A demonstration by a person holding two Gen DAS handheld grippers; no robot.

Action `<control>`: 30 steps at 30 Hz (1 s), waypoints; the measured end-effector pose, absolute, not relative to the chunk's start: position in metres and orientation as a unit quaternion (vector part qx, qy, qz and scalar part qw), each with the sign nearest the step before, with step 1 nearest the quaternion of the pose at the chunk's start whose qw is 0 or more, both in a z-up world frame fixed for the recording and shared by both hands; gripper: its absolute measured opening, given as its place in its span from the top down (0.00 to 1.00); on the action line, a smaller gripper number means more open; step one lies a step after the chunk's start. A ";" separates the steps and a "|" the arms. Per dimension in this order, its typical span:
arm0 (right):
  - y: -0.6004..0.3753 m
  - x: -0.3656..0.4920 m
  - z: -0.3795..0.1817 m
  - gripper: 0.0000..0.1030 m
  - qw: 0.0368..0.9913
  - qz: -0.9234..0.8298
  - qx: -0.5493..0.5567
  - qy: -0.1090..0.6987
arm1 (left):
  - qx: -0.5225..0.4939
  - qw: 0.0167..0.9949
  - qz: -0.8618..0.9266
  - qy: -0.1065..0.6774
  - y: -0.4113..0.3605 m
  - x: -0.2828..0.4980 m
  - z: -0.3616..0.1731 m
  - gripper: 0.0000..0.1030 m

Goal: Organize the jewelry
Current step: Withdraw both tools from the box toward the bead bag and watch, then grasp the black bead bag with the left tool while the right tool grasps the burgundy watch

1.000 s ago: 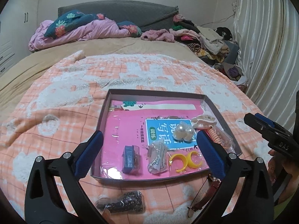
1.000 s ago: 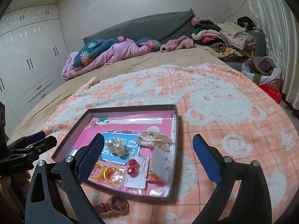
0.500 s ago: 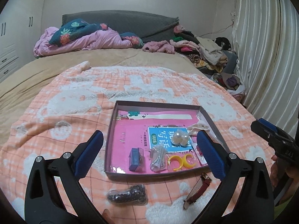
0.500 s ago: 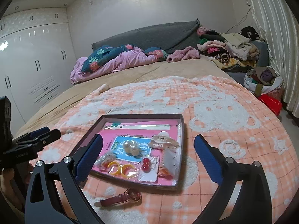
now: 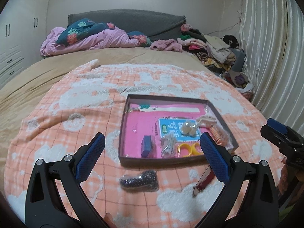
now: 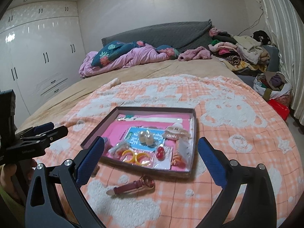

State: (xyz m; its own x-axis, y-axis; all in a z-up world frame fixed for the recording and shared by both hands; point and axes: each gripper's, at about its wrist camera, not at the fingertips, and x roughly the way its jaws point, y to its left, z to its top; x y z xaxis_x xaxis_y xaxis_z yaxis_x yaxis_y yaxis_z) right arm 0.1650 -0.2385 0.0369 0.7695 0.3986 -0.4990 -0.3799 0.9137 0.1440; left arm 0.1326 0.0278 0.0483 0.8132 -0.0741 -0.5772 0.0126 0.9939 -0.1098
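Both grippers hover empty above a bed covered by an orange and white blanket (image 5: 76, 102). Left gripper (image 5: 152, 152) has its blue-padded fingers spread wide, holding nothing; right gripper (image 6: 151, 154) is likewise spread and empty. Between them lies a shallow dark tray (image 6: 150, 110) with a pink lining, resting on the blanket. Inside it sit pearl earrings (image 6: 146, 137), yellow hoops (image 6: 135, 156), red bead earrings (image 6: 160, 151), a cream hair claw (image 6: 175, 132) and a small blue box (image 5: 146, 145); other packets in clear wrap are too blurred to identify. The blue box is mostly hidden behind a finger in the right wrist view. Just in front of the tray, on the blanket, lie a dark beaded piece in a clear bag (image 5: 140, 180), soft with blur, and a watch with a maroon strap (image 6: 133, 186). In the left wrist view the watch is partly cut off by a finger. A hand shows only at the frame edges.
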 end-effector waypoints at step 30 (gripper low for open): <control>-0.186 0.187 -0.087 0.05 0.875 0.248 -0.023 0.414 | -0.041 0.901 -0.001 0.431 0.052 0.110 -0.049 0.09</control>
